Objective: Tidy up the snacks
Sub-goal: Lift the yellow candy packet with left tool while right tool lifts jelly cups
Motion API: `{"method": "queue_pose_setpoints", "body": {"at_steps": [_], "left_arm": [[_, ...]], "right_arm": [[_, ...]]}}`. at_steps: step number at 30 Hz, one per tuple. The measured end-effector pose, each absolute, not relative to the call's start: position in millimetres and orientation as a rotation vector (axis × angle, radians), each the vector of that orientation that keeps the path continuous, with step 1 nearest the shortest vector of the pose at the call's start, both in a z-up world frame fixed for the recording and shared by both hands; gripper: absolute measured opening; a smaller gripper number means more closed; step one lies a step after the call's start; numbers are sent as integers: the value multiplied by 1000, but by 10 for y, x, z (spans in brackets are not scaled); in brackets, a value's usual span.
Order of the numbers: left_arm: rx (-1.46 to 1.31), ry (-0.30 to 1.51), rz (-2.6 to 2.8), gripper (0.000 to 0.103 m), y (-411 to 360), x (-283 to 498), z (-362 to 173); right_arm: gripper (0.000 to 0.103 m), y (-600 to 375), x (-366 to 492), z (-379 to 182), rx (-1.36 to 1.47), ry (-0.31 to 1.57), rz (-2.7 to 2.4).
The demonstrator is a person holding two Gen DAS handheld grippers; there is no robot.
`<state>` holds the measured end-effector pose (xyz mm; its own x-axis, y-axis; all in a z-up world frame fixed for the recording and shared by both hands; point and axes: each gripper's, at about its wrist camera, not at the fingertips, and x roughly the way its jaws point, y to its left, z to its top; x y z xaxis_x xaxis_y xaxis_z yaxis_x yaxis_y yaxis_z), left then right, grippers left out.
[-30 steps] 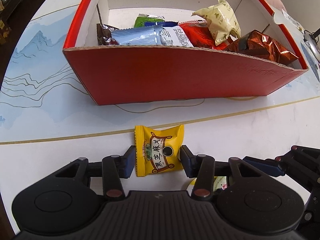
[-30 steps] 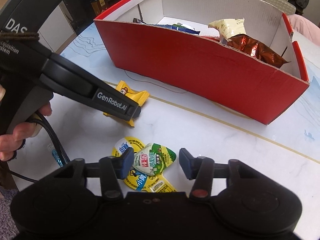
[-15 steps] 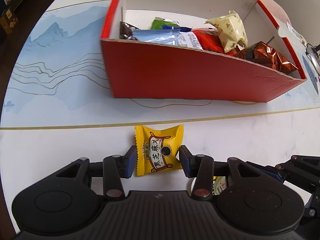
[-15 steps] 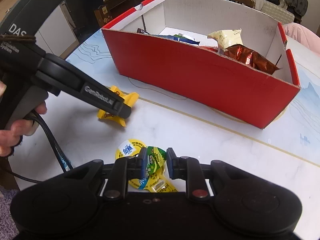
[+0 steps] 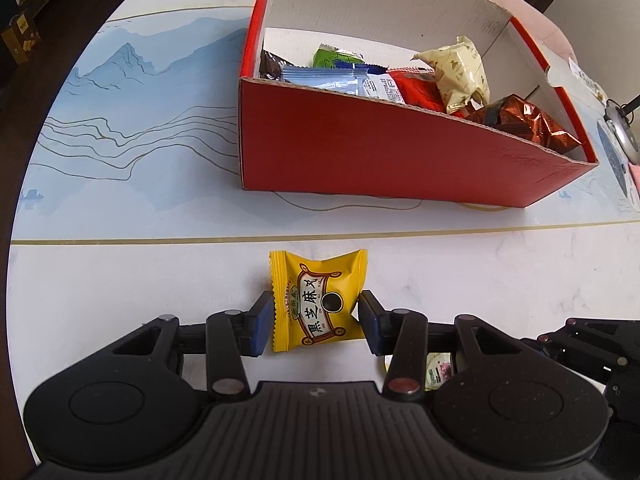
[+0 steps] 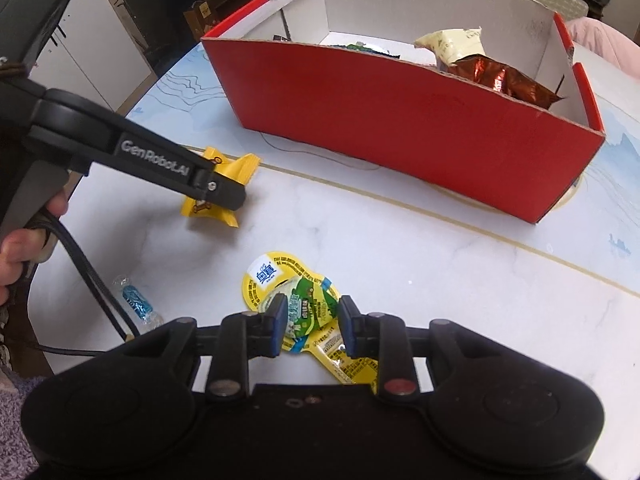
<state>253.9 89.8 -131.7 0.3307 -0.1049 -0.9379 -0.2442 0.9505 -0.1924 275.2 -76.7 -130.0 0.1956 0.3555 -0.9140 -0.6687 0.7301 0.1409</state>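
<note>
Left gripper (image 5: pixel 312 322) grips yellow packet (image 5: pixel 318 300); right gripper (image 6: pixel 312 326) seemingly pinches jelly cup (image 6: pixel 304 308)

Right gripper (image 6: pixel 311 326) jaws closed from wide apart onto the green jelly cup (image 6: pixel 304 312). Left gripper (image 5: pixel 312 322) carried the yellow snack packet (image 5: pixel 318 300) up off the worktop (image 5: pixel 120 280).

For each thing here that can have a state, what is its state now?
Left gripper: shut on yellow packet.
Right gripper: shut on green-lidded cup.
Red box: open-topped, holding snacks.
Blue candy: lying loose on table.
</note>
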Motion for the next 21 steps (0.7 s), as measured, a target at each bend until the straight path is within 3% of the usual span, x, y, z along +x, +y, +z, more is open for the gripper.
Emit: {"method": "queue_pose_setpoints", "body": {"at_steps": [12, 21], "left_arm": [[-361, 1227, 99, 44, 961, 2481, -1297], [-389, 1191, 84, 44, 1027, 2385, -1186]], "right_arm": [[34, -611, 2554, -1274, -474, 1107, 790], [37, -1300, 2488, -684, -174, 825, 820]]}}
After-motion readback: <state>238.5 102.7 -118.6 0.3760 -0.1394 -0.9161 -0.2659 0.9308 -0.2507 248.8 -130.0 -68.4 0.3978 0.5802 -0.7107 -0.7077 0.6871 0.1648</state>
